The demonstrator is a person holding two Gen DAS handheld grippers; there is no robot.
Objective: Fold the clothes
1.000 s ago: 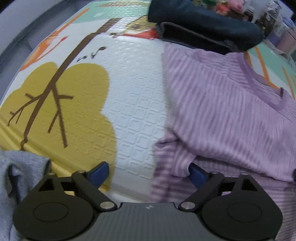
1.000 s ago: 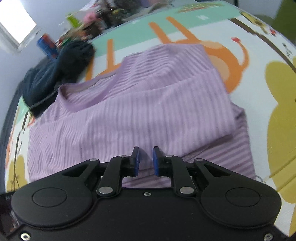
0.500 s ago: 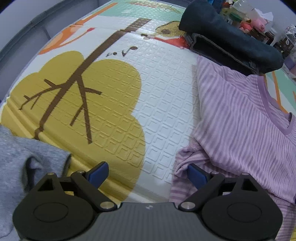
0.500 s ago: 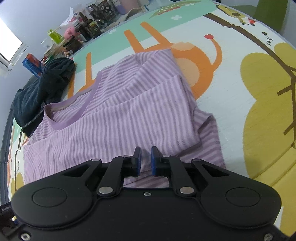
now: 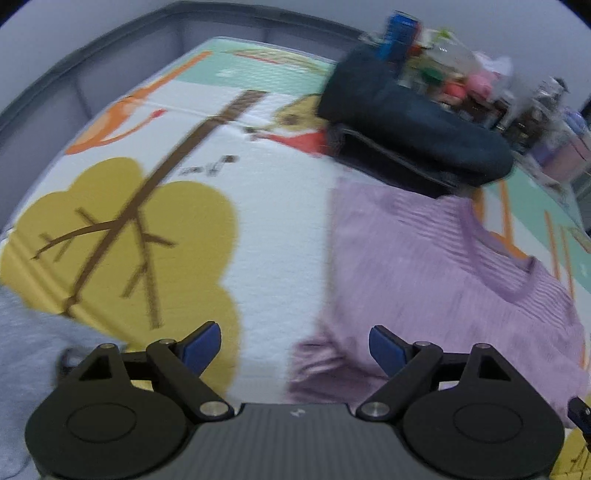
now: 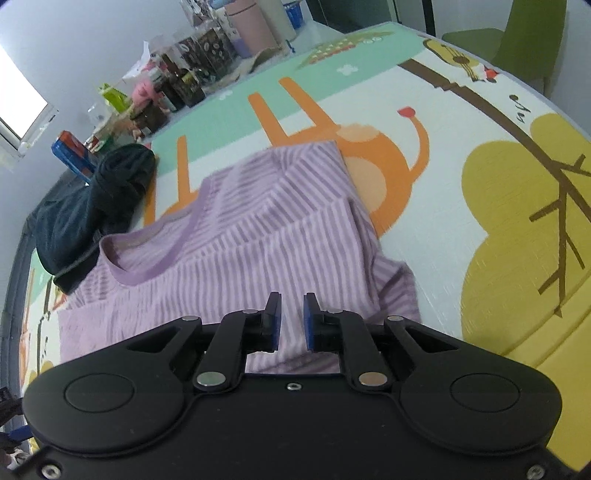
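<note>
Lengthwise, the striped purple shirt [image 6: 258, 236] points neckline leftward; left hand-held gripper [image 5: 295, 345] gapes, right hand-held gripper [image 6: 291, 321] nearly together, empty.

- one purple striped shirt [image 6: 258, 258], lying on the mat
- one play mat [image 6: 424, 229] with cartoon prints
- one dark blue garment [image 6: 92, 214] bunched at the far edge
- one grey cloth [image 5: 26, 354], only a corner showing
- two grippers: left [image 5: 295, 343] and right [image 6: 291, 317]
- one green chair [image 6: 524, 40]
- one pink tumbler [image 6: 251, 29]
- a bunch of bottles [image 6: 177, 85] along the back, too cluttered to count
</note>
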